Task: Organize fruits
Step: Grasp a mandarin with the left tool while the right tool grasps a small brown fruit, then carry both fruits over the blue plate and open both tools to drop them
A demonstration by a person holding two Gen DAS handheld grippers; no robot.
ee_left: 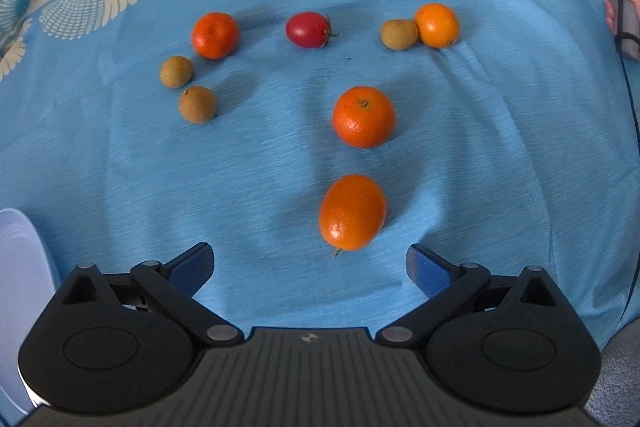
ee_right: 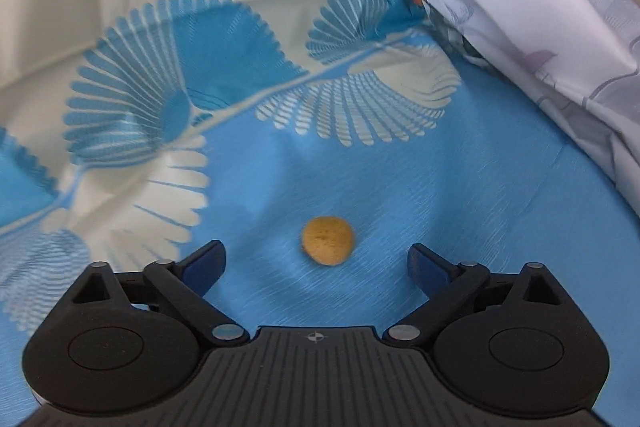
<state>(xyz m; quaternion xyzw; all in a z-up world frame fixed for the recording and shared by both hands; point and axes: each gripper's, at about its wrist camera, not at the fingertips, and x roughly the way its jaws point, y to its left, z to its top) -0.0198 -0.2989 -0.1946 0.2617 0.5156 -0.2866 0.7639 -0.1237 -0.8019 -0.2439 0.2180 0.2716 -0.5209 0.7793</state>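
Right tongs [ee_right: 316,267] stand apart and empty over the blue cloth [ee_right: 460,227], the small brown fruit [ee_right: 328,241] lying just ahead at twelve o'clock. It looks light, round and apt to roll; pinch it gently across its widest middle.

Soft daylight, perhaps slight motion blur

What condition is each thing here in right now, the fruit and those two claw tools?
Left gripper: open, empty.
Right gripper: open, empty, small round tan fruit just ahead, untouched.
Four orange tangerines, nearest: loose on blue patterned cloth.
Large red tomato: lying on its side.
Brown kiwi-like fruit: touching an orange.
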